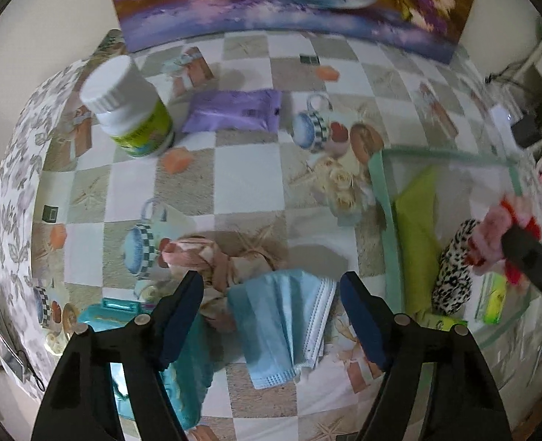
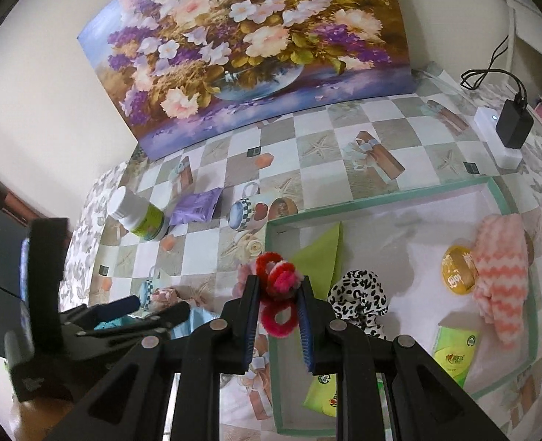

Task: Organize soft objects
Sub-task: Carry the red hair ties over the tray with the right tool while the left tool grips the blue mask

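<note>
A person's left claw is hanging open over a folded blue face mask on the checkered tabletop, its fingers straddling the mask without touching it. The right claw is gripping a bundle of red and pink fuzzy hair ties above the near corner of the green-rimmed tray, where a leopard-print scrunchie and a pink zigzag cloth are already lying. The risks: the left claw may be catching the beige patterned fabric touching the mask, or the loosely hanging ties may be dropping outside the tray's rim.
</note>
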A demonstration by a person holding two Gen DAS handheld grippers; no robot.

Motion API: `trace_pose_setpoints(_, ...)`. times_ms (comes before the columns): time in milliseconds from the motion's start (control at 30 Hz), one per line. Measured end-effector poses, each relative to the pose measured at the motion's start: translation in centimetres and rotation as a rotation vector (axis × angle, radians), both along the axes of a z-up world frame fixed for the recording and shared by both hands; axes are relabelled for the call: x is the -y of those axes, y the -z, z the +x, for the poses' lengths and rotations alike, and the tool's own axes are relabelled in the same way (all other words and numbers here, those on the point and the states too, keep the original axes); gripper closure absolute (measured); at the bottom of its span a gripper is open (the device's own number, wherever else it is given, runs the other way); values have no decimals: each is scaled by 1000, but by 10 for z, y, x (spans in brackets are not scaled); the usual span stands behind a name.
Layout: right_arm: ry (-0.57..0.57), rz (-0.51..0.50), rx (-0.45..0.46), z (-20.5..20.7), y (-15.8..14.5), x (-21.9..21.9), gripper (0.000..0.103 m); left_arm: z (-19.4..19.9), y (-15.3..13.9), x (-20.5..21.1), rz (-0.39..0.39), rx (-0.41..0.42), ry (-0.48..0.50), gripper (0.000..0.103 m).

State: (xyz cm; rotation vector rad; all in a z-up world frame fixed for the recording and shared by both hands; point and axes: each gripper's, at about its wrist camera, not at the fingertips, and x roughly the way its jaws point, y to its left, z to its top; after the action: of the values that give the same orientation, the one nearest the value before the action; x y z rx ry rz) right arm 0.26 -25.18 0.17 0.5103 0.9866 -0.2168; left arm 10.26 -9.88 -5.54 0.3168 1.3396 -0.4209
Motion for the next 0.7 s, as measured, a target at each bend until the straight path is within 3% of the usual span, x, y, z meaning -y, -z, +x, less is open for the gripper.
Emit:
trace_pose_setpoints(167,-3,5,1,-1,0,1,82,-4,13,11,35,-18,27,27)
trace_pose_setpoints(200,-3,7,1,-1,0,1,82,-5,16,12,43,-19,30,35)
trace_pose_setpoints(267,-3,6,1,-1,0,2,82,-5,20,13,61,-27,32,42)
trace_pose_setpoints(600,-2,13,-1,-2,1,3,82,-14,32,25,176,32,72,47)
trace_pose_setpoints(700,-2,15,0,-2,1,4,82,-19,36,31,186,35,100,63)
